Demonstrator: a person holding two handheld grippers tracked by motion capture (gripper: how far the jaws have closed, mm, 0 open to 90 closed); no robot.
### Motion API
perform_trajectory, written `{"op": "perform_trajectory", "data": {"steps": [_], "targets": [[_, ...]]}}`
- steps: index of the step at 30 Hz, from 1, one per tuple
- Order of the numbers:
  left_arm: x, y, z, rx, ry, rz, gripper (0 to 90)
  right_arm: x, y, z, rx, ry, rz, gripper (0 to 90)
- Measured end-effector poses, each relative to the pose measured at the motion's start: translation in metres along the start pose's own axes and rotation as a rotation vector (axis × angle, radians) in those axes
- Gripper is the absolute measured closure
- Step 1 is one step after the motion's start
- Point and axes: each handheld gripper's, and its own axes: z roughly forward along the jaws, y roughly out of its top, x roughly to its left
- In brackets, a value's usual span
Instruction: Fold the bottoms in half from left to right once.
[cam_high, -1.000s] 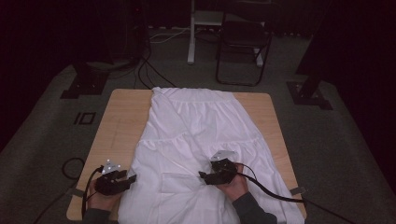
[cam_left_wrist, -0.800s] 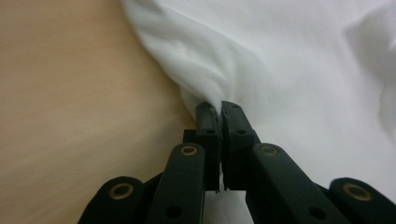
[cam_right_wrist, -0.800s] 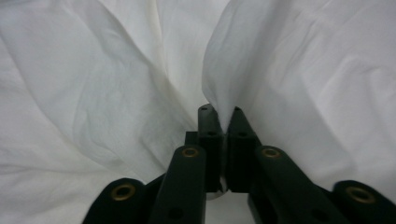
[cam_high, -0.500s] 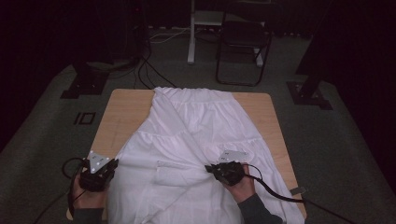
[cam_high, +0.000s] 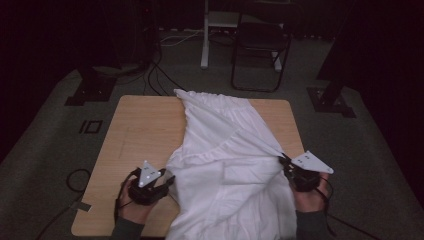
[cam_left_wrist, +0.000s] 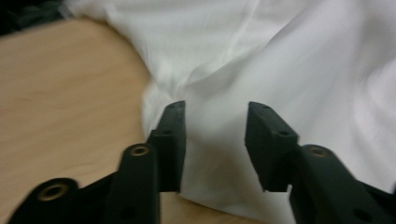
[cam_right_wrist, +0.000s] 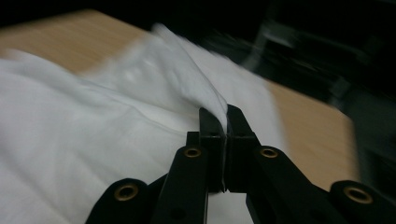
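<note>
We've got the right gripper (cam_high: 286, 161) pinching the white garment (cam_high: 235, 165) at the counter's (cam_high: 145, 125) right edge; the left gripper (cam_left_wrist: 215, 123) has just been opening, cloth loose between its jaws, and probably needs to re-grab.

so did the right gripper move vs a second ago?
Yes. In the high view the right gripper, shut on the white cloth, went from mid-table out to the table's right edge, dragging the cloth that way.
</note>
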Motion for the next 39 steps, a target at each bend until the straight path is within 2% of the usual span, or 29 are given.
{"op": "perform_trajectory", "data": {"steps": [1, 2, 3, 4, 5, 7, 8, 9, 11, 12, 13, 14, 16, 18, 19, 20, 21, 25, 29, 32, 34, 35, 37, 38, 39], "targets": [[-0.010, -0.006, 0.018, 0.032, -0.040, 0.016, 53.1, -0.011, -0.012, 0.005, 0.045, -0.011, 0.026, 85.8], [-0.010, -0.006, 0.018, 0.032, -0.040, 0.016, 51.8, -0.011, -0.012, 0.005, 0.045, -0.011, 0.026, 85.8], [-0.017, -0.010, 0.029, 0.053, -0.059, 0.023, 51.8, -0.021, -0.025, 0.012, 0.093, -0.019, 0.045, 85.2], [-0.026, -0.013, 0.043, 0.085, -0.086, 0.038, 48.7, -0.034, -0.055, 0.029, 0.191, -0.022, 0.077, 85.0], [-0.030, -0.015, 0.052, 0.101, -0.096, 0.055, 47.7, -0.037, -0.064, 0.034, 0.218, -0.009, 0.089, 84.9], [-0.036, -0.018, 0.071, 0.149, -0.058, 0.097, 47.7, -0.045, -0.085, 0.046, 0.276, 0.010, 0.120, 84.5], [-0.036, -0.018, 0.071, 0.149, -0.058, 0.097, 48.2, -0.047, -0.093, 0.052, 0.297, 0.019, 0.137, 84.3], [-0.038, -0.022, 0.087, 0.211, -0.025, 0.117, 51.1, -0.048, -0.099, 0.056, 0.313, 0.025, 0.141, 83.9], [-0.038, -0.027, 0.099, 0.251, -0.003, 0.122, 56.4, -0.047, -0.109, 0.063, 0.345, 0.034, 0.149, 83.3], [-0.036, -0.028, 0.102, 0.237, -0.005, 0.111, 58.2, -0.046, -0.111, 0.066, 0.356, 0.038, 0.144, 83.3], [-0.033, -0.028, 0.103, 0.236, -0.010, 0.093, 59.9, -0.044, -0.112, 0.068, 0.352, 0.040, 0.138, 83.5], [-0.033, -0.028, 0.103, 0.236, -0.010, 0.093, 60.7, -0.044, -0.112, 0.068, 0.352, 0.040, 0.138, 83.5], [-0.027, -0.024, 0.107, 0.242, 0.046, 0.115, 63.1, -0.043, -0.107, 0.077, 0.355, 0.056, 0.135, 83.5], [-0.019, -0.020, 0.114, 0.241, 0.073, 0.103, 66.9, -0.043, -0.103, 0.086, 0.348, 0.077, 0.148, 83.5], [-0.015, -0.018, 0.118, 0.242, 0.100, 0.106, 70.0, -0.042, -0.101, 0.091, 0.343, 0.083, 0.153, 83.5], [-0.015, -0.018, 0.118, 0.242, 0.100, 0.106, 73.3, -0.042, -0.101, 0.091, 0.343, 0.083, 0.153, 83.5], [-0.007, -0.014, 0.126, 0.241, 0.161, 0.126, 73.3, -0.041, -0.098, 0.097, 0.340, 0.088, 0.151, 83.6], [0.016, -0.003, 0.145, 0.271, 0.283, 0.153, 82.2, -0.034, -0.081, 0.127, 0.339, 0.103, 0.116, 83.0], [0.044, 0.009, 0.163, 0.296, 0.355, 0.133, 83.9, -0.037, -0.070, 0.151, 0.333, 0.095, 0.117, 81.2], [0.061, 0.016, 0.172, 0.287, 0.363, 0.080, 81.8, -0.042, -0.065, 0.163, 0.328, 0.081, 0.127, 79.2], [0.070, 0.018, 0.173, 0.263, 0.320, 0.050, 76.0, -0.046, -0.062, 0.169, 0.335, 0.072, 0.150, 76.6], [0.074, 0.017, 0.170, 0.251, 0.288, 0.036, 71.5, -0.046, -0.061, 0.170, 0.343, 0.061, 0.153, 73.0], [0.077, 0.014, 0.159, 0.213, 0.262, 0.000, 62.2, -0.044, -0.057, 0.170, 0.366, 0.032, 0.139, 59.5], [0.078, 0.012, 0.149, 0.187, 0.255, -0.009, 60.7, -0.042, -0.055, 0.167, 0.354, 0.021, 0.137, 55.2], [0.079, 0.011, 0.141, 0.166, 0.247, -0.015, 59.7, -0.039, -0.050, 0.161, 0.314, 0.019, 0.142, 51.3]]}}
